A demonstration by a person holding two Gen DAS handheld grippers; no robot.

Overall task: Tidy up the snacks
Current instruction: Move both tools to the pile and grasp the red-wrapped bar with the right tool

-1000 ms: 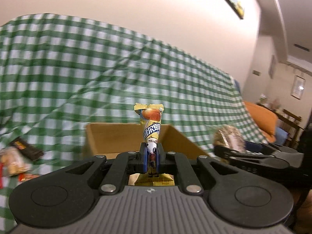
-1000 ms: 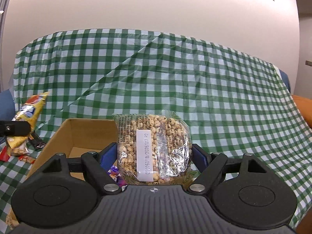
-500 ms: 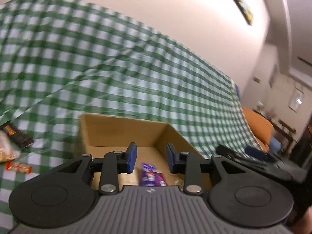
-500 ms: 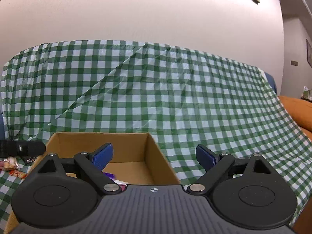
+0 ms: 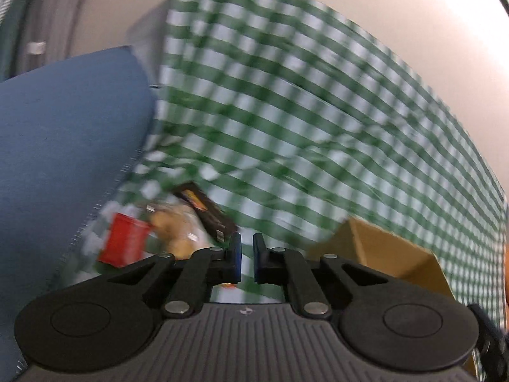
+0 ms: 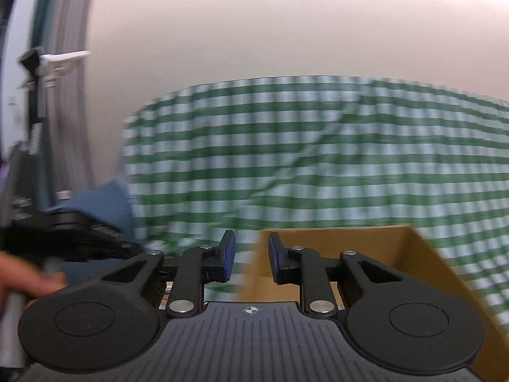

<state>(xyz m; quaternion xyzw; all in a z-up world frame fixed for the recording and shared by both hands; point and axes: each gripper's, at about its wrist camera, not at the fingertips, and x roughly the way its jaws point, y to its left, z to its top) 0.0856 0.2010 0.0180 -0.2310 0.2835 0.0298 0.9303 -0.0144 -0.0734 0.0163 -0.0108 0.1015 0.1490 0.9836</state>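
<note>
While both empty grippers, left (image 5: 246,256) and right (image 6: 251,259), have just closed their jaws narrow, loose wrapped snacks (image 5: 178,222) lie left of the left jaws, open brown cardboard box (image 5: 391,254) right; step: fetching another, needing reopened jaws.

I can't read the smeared snack wrappers (image 5: 178,222) at ten o'clock; the cardboard box (image 6: 413,254) runs off the frame's lower right.
</note>
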